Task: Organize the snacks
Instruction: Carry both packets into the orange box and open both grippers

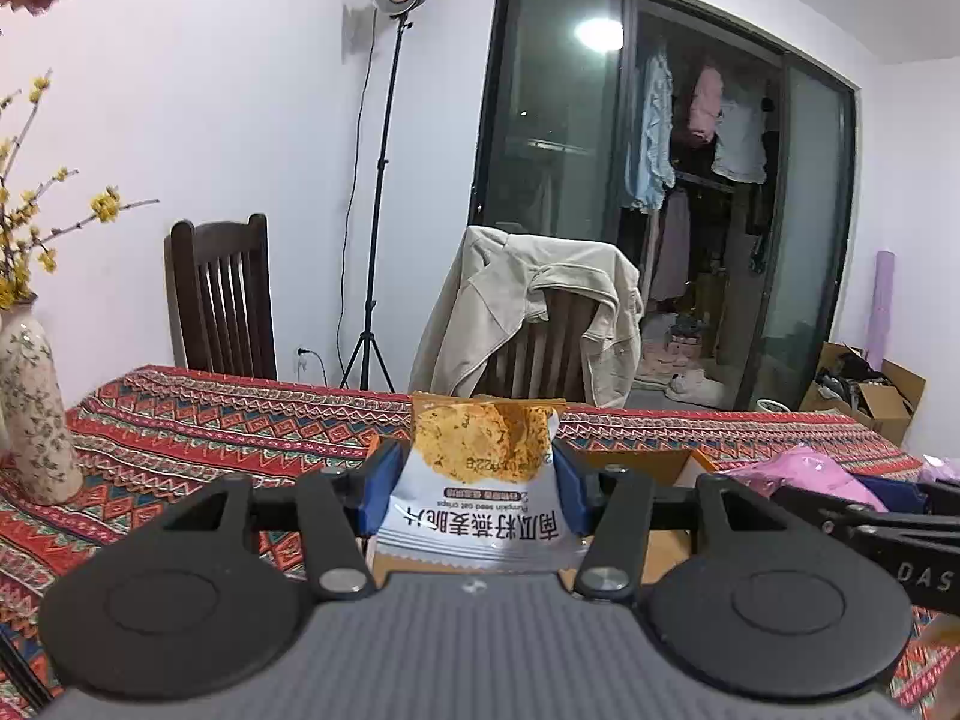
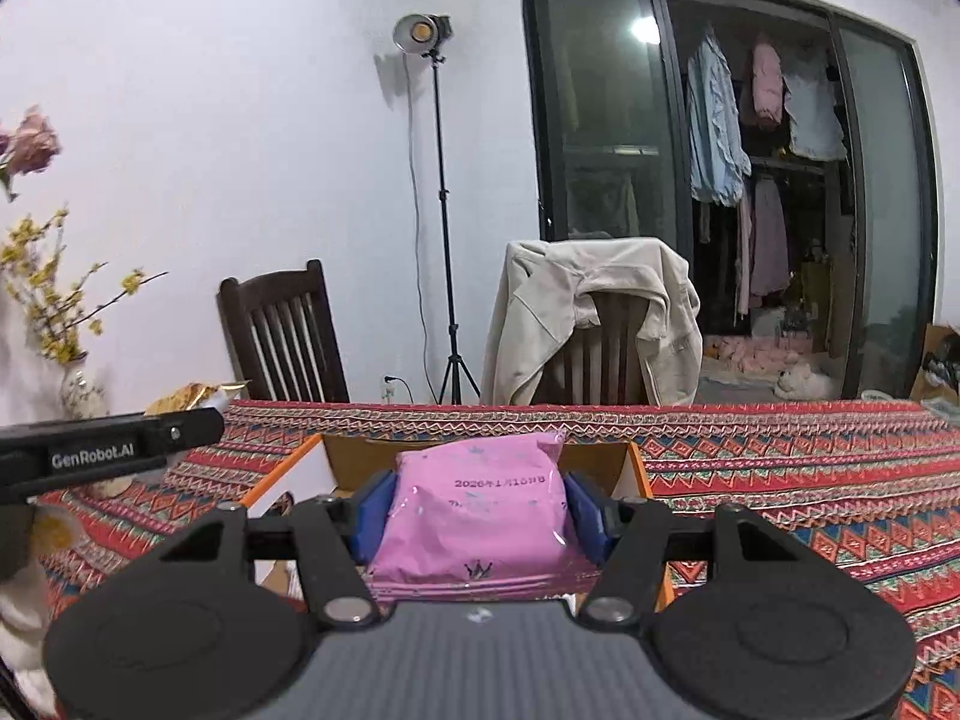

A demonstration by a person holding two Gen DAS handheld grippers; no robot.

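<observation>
Packets remain to be boxed: your left gripper [image 1: 474, 483] clamps an oat-crisp packet [image 1: 480, 468], your right gripper [image 2: 477, 516] a pink packet [image 2: 474, 510], both above the cardboard box [image 2: 354, 456].

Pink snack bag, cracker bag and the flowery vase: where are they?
Pink snack bag [image 2: 480, 516]: right wrist view, middle of its front.
Cracker bag [image 1: 480, 474]: left wrist view, middle of its front.
Flowery vase [image 1: 30, 408]: left wrist view, its belly.

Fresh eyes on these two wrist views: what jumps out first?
Each gripper grips a snack: the left gripper a white oat crisp packet, the right gripper a pink packet, both above an open cardboard box. Under it lies a loud red patterned tablecloth; behind, a chair draped with a beige jacket.
</observation>
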